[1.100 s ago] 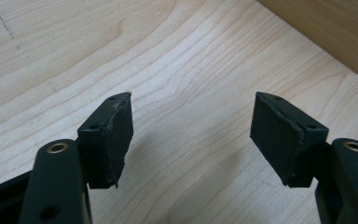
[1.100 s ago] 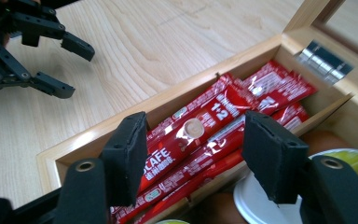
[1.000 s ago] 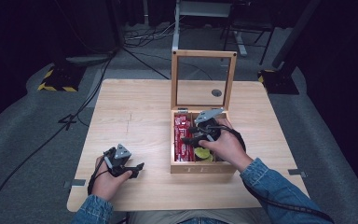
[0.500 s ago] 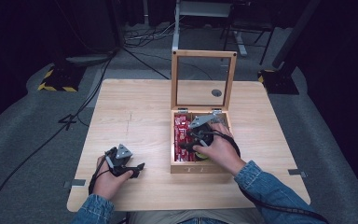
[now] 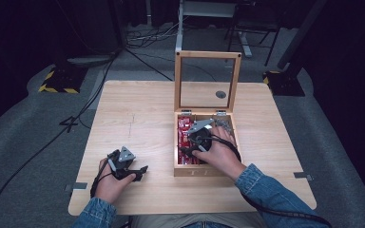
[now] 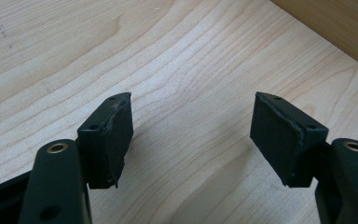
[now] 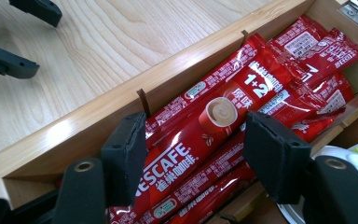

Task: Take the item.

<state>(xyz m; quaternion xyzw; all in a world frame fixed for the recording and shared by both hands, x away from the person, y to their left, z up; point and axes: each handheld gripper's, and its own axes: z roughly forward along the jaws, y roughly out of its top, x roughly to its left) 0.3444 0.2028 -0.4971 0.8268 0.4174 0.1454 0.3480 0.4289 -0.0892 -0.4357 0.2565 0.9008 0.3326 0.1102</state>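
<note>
Hovering over the open wooden box (image 5: 190, 170), the right tool (image 7: 193, 154) has its jaws spread on either side of a red Nescafe coffee stick (image 7: 205, 140), and they have just been opening, pads not pressing it. That stick lies on top of a heap of red sachets (image 7: 303, 60) in the box's left compartment, just inside the wooden wall. Over on the near left of the tabletop (image 5: 142, 109), the left tool (image 6: 191, 135) rests released, jaws wide apart with bare wood between them, well apart from the box. The glass lid (image 5: 207, 80) stands upright at the far side.
</note>
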